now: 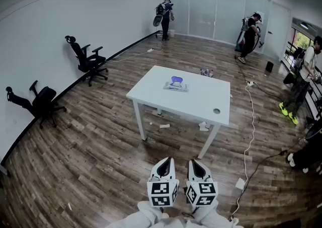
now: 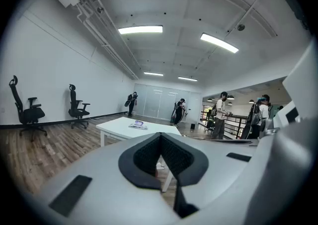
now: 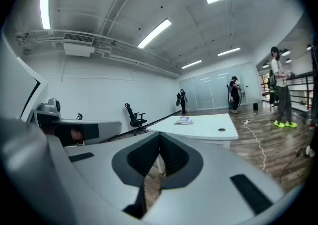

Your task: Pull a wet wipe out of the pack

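Clenched and empty, the left tongs (image 1: pixel 164 161) and right tongs (image 1: pixel 195 163) are pointing at the wipe pack (image 1: pixel 176 84) well ahead; approaching squarely seems wise.

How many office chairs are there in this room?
2: one office chair by the left wall, farther off; a second chair by the same wall, nearer. Others may be out of view.

Pack (image 1: pixel 175 84) lay on table (image 1: pixel 196 102), toward its far left corner. Hole (image 1: pixel 216 111) sat near the near right corner. Chairs (image 1: pixel 88 61) stood left, along wall (image 1: pixel 50 15).
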Tool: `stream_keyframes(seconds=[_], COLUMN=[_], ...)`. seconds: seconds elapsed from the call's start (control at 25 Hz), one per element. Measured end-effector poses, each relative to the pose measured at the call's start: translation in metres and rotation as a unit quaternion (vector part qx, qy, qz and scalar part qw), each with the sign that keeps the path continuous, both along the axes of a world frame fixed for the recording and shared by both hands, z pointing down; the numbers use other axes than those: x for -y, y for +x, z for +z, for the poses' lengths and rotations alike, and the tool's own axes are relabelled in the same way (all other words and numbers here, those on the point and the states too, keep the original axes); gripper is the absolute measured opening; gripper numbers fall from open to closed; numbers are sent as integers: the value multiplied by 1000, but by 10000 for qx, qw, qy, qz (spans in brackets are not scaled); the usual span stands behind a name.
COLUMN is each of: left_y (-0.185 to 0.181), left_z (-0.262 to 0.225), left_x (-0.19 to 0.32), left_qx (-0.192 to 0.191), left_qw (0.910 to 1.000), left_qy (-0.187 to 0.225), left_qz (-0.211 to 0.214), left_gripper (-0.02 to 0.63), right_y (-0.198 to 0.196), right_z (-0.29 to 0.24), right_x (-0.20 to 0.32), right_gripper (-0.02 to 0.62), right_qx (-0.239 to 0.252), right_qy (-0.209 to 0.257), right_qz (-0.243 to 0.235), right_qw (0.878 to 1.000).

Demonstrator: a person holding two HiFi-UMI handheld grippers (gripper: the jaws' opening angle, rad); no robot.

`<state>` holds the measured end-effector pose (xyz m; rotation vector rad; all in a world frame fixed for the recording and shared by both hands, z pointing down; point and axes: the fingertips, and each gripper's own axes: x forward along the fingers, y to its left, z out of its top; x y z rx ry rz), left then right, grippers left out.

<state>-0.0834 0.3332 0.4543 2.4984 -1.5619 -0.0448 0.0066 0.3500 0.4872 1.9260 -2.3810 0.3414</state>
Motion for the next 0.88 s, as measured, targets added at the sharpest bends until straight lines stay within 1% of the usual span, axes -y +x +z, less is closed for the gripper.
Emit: stream_keyframes(seconds=[0.36,0.56,0.88], left_y=[-11,-4,-2], left_z=[10,13,18], left_x=[13,26,52], left_qx=[15,125,130], left_qw=[9999,9996,9996], left_qy=[-22,-46,-99], left_qz=[105,255,235], left_gripper=[0,0,0], right_y=[-6,-1,7], right_z=[13,20,19], right_x=[11,22,49], right_gripper=[9,9,9], right_qx=[31,75,59], right_qy=[-35,-158,-153], right_qz=[139,239,311], right_qw=[9999,9996,9994])
